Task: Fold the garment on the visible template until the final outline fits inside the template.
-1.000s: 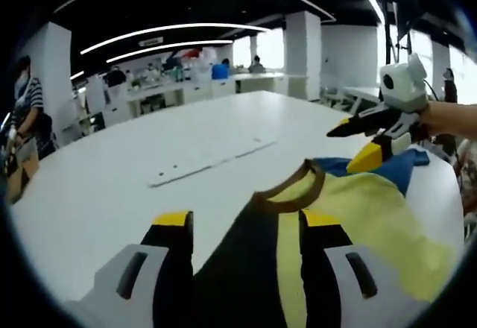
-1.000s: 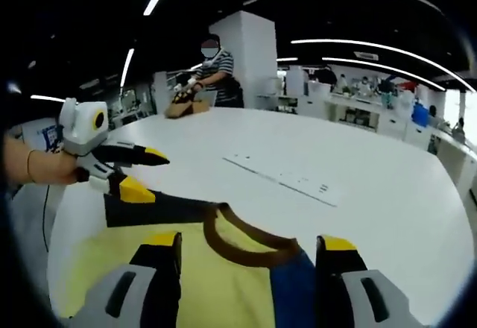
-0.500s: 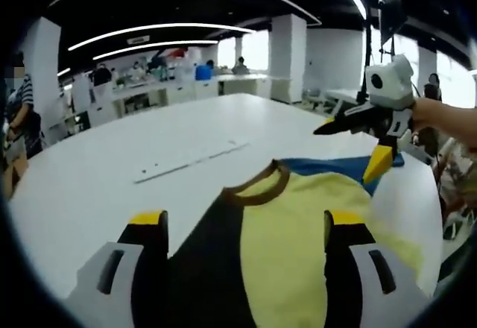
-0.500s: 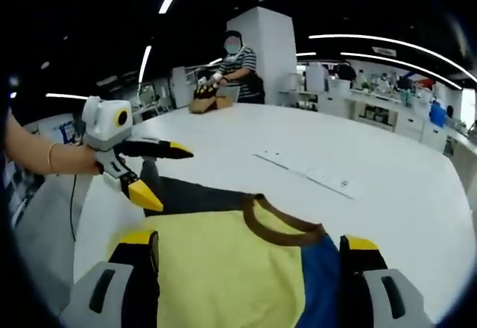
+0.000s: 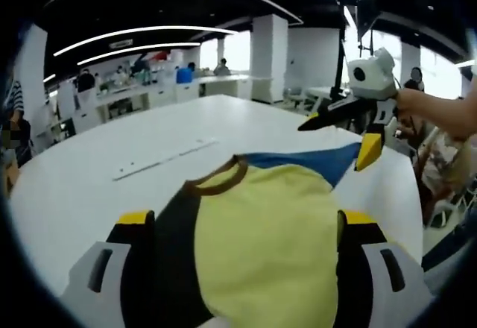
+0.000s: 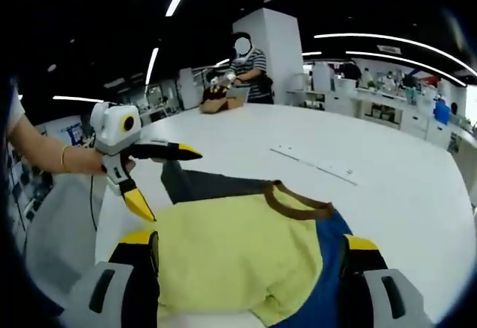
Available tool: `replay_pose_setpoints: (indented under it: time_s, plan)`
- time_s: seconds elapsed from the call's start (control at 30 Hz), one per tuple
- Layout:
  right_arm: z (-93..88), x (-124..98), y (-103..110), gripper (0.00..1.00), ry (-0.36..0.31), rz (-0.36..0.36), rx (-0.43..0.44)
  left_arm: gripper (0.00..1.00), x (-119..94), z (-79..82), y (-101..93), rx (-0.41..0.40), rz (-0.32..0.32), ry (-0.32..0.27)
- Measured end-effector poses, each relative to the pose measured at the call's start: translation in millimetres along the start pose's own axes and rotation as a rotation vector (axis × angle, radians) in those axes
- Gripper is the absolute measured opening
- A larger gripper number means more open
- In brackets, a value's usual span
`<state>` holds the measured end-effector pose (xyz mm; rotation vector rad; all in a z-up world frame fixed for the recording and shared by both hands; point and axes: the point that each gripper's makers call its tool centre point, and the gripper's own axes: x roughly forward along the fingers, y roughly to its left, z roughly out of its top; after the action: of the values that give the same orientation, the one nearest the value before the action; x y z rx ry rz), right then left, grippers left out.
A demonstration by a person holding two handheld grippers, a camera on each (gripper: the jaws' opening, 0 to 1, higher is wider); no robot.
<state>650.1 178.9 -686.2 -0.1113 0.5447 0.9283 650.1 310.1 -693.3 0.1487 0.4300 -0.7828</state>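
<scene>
A T-shirt with a yellow front (image 5: 268,231), brown collar (image 5: 216,181), black sleeve (image 5: 175,231) and blue sleeve (image 5: 309,162) lies on the white table (image 5: 89,194). In the left gripper view my left gripper (image 5: 247,222) hangs over its near part, open wide. My right gripper (image 5: 335,143) comes in from the right, open, its lower tip by the blue sleeve's end. The right gripper view has the same shirt (image 6: 231,257) under my open right gripper (image 6: 250,244). There my left gripper (image 6: 173,183) is open beside the black sleeve (image 6: 201,186).
A thin white strip with small dark marks (image 5: 160,160) lies on the table beyond the collar, also the strip (image 6: 317,165) in the right gripper view. A person in a striped shirt (image 6: 250,71) stands at the far table edge by a brown bag (image 6: 220,104). Benches line the back.
Both grippers' jaws have spread wider. Both views have drawn back, so more of the yellow front and both sleeves show. The other gripper in each view has lifted slightly off the sleeves.
</scene>
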Motion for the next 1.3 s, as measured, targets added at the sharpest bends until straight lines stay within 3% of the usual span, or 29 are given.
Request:
replay_pose_setpoints:
  time_s: [0.6, 1.03, 1.3]
  plan:
    - [-33.2, -48, 28, 0.99, 0.007, -0.012, 0.007, 0.95, -10, -13.6, -82.6, 0.072, -0.125, 0.014]
    - [-53.0, -73, 43, 0.99, -0.006, -0.03, 0.031, 0.79, -8, -29.0, -126.6, 0.122, -0.176, 0.039]
    - [-63.5, -79, 56, 0.99, -0.009, -0.004, 0.037, 0.66, -3, -43.2, -157.7, 0.159, -0.245, 0.071]
